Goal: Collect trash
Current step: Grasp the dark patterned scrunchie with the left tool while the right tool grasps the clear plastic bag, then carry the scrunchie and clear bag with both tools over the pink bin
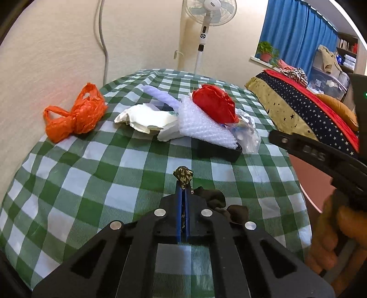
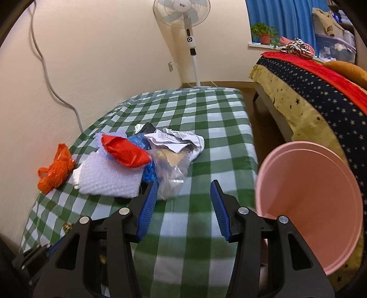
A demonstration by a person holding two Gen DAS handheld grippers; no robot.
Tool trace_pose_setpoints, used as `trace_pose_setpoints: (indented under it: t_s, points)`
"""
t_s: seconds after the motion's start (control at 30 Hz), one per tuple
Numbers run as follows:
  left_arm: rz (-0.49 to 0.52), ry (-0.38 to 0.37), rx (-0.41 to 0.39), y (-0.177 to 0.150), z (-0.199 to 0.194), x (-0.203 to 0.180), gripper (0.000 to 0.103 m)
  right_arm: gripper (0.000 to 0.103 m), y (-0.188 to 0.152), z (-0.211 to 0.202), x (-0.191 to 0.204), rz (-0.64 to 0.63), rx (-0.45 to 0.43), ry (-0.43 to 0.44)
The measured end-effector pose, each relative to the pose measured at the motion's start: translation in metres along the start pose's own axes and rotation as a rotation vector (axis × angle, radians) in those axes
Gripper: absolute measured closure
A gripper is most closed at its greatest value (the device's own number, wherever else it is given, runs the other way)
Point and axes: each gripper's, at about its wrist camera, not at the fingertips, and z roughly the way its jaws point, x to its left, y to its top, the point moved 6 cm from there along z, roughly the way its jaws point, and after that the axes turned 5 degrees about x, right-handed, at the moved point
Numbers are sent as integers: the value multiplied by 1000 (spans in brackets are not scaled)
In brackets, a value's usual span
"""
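Checked tablecloth [image 1: 68,183] under both claws. Left gripper [image 1: 183,183] clenched on crumpled wrapper [image 1: 182,175]; right gripper [image 2: 183,194] released. Carry wrapper rightward over pink bin [image 2: 321,206] rim before unclenching.

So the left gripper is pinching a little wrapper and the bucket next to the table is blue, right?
Not quite. The left gripper is pinching a little wrapper, but the bucket next to the table is pink, as the right wrist view shows.

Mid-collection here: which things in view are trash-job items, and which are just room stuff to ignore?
Job:
- orange bag
- red wrapper
- white foam sheet
- crumpled paper
- clear bag
- gold wrapper in left hand-held gripper
- pink bin

Ignore:
- fan
- potted plant
- bed
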Motion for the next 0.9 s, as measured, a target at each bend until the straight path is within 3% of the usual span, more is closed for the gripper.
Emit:
trace_pose_setpoints:
  t_s: [0.23, 0.3, 0.37, 0.57, 0.9]
  points:
    - [-27, 8, -16, 11, 2, 13, 101, 54, 7, 30, 3, 5, 42, 7]
    - [-30, 6, -15, 12, 3, 14, 101, 62, 6, 36, 4, 3, 60, 19]
    - [-31, 5, -12, 12, 5, 15, 101, 76, 5, 40, 6, -9, 72, 23]
    - [-28, -3, -18, 13, 3, 13, 101, 95, 6, 32, 9, -26, 63, 52]
    - [-28, -19, -47, 15, -10, 12, 101, 98, -2, -11, 10, -66, 38, 72]
